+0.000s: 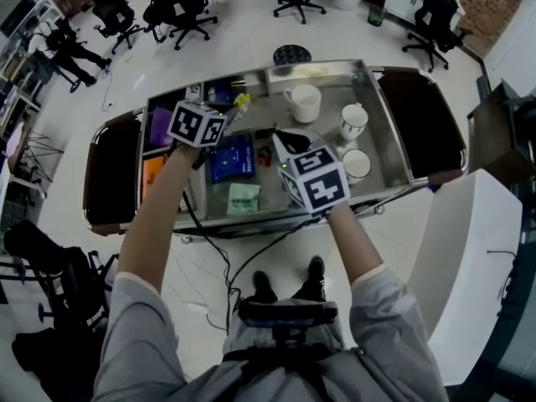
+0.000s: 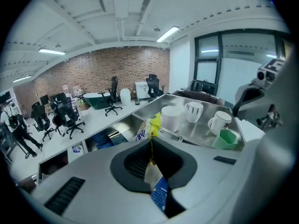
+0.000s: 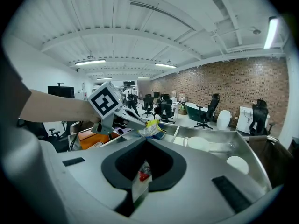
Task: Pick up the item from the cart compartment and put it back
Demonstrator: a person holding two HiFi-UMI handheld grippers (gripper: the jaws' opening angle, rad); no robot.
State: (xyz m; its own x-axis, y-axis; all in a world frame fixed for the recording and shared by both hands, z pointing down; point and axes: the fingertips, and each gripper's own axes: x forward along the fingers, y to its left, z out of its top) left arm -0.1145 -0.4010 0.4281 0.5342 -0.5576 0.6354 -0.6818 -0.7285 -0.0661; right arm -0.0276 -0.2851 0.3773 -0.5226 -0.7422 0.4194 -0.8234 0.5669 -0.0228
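My left gripper [image 1: 230, 111] hangs over the cart's left-middle compartment, shut on a yellow and white snack packet [image 1: 242, 101]. In the left gripper view the packet [image 2: 153, 124] sticks out past the shut jaws [image 2: 150, 141], and its blue-printed end shows between them. The right gripper view shows the same packet [image 3: 152, 127] held above the cart. My right gripper [image 1: 282, 139] hovers over the cart's middle. Its jaws [image 3: 146, 143] look shut, with a small red and white sachet [image 3: 140, 178] pinched between them.
The steel cart [image 1: 394, 153] holds three white mugs [image 1: 304, 103] [image 1: 353, 121] [image 1: 356, 164] on its right side. A blue packet [image 1: 231, 157] and a green packet [image 1: 244, 198] lie in the middle compartment. Orange [image 1: 151, 174] and purple [image 1: 159, 126] items fill the left bins. Office chairs stand beyond.
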